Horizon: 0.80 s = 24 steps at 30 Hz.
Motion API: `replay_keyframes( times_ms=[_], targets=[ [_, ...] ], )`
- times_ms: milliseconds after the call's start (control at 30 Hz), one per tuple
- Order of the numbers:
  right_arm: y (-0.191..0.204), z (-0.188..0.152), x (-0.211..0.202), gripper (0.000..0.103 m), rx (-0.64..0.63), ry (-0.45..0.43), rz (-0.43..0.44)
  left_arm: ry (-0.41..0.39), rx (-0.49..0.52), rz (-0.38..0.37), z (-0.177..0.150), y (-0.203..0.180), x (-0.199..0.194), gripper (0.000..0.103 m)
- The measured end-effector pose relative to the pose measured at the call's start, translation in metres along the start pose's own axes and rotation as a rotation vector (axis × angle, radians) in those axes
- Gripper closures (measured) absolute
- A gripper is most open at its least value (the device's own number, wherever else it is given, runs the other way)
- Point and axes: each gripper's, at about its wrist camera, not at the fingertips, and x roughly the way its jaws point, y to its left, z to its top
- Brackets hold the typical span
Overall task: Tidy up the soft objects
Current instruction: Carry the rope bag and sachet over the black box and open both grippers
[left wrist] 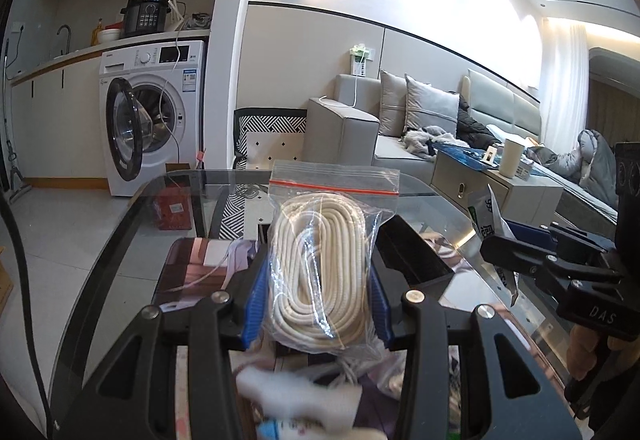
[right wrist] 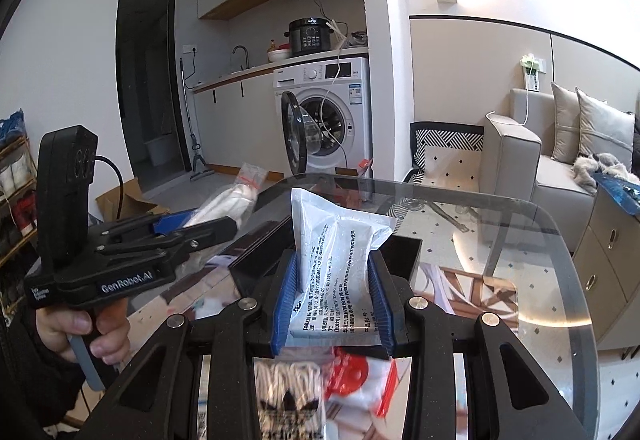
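A glass-topped table with rounded corners is seen below both grippers, and a black open tray is set on it just ahead of the fingers; what lies inside the tray cannot be told. Behind the table, a white front-loading washing machine is seen with its round door swung open, and a grey sofa with cushions is placed to the right.

The left gripper is clenched on a clear zip-lock bag, which is held upright between the blue pads above the table. A coil of cream-white cord is contained in the bag, and the bag's red seal strip is seen near its top edge.

The right gripper is clenched on a white sealed packet printed with black text, which is gripped at its lower half and raised over the table, just in front of the tray. What the packet contains cannot be told.

Beneath the right gripper, blurred soft goods are seen on the table: a bagged item with a black trefoil logo and a bag with red parts. A person's hand is seen wrapped around the left gripper's handle in the right wrist view.
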Motion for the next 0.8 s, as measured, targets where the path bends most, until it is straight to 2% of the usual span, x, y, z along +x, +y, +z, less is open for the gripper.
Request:
replay_keyframes(
  times_ms=[333, 500, 800],
  targets=[
    [-0.014, 0.012, 0.051, 0.068, 0.01, 0.038, 0.004, 0.049, 0.001, 0.01, 0.006, -0.002, 0.047, 0.06],
    [-0.018, 0.014, 0.074, 0.068, 0.015, 0.066, 0.002, 0.068, 0.019, 0.035, 0.006, -0.005, 0.064, 0.06],
    [-0.027, 0.012, 0.098, 0.068, 0.014, 0.09, -0.005, 0.096, 0.011, 0.018, 0.004, -0.004, 0.083, 0.06]
  ],
)
